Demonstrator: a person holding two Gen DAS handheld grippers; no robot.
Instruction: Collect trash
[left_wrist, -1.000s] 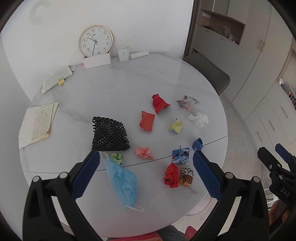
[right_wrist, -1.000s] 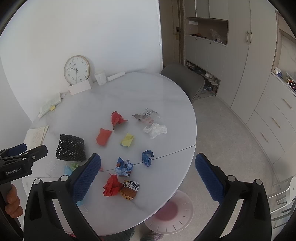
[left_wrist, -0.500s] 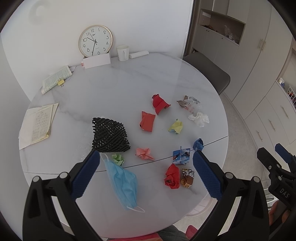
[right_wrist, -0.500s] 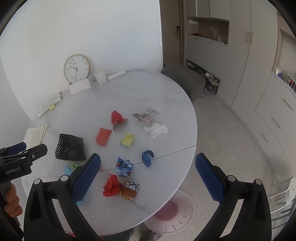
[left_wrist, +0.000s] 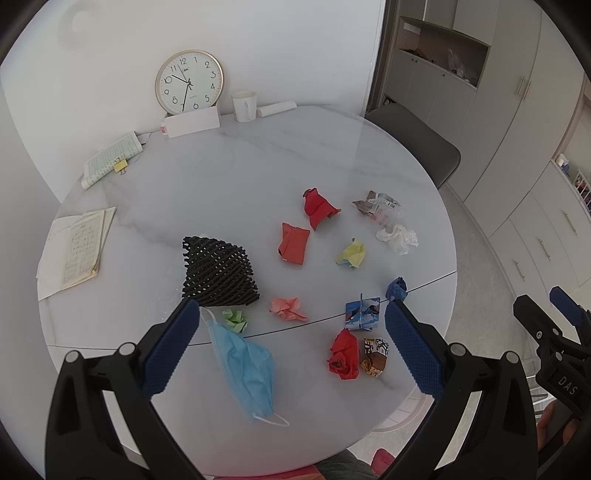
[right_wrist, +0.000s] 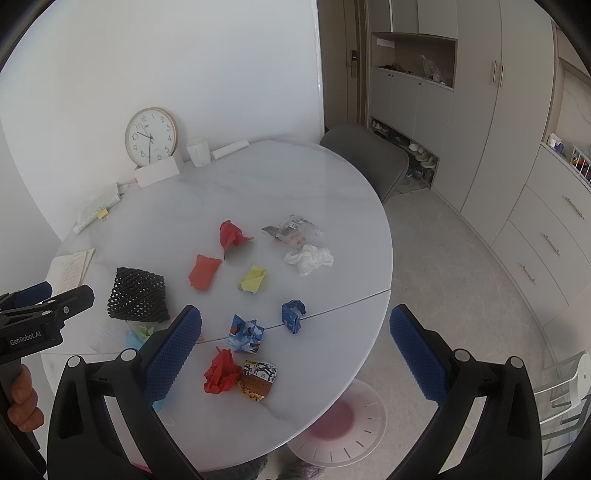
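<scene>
Left gripper (left_wrist: 291, 347) and right gripper (right_wrist: 295, 350): fingers spread wide, holding nothing, above the desk (left_wrist: 258, 166). Crumpled paper scraps (left_wrist: 293, 243) scattered mid-frame; blue face mask (left_wrist: 245, 363) lower centre, beside black foam net (left_wrist: 218, 273).

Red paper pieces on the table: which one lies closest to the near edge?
The crumpled red ball beside the brown patterned wrapper; the other two red pieces lie farther back, mid-table.
</scene>
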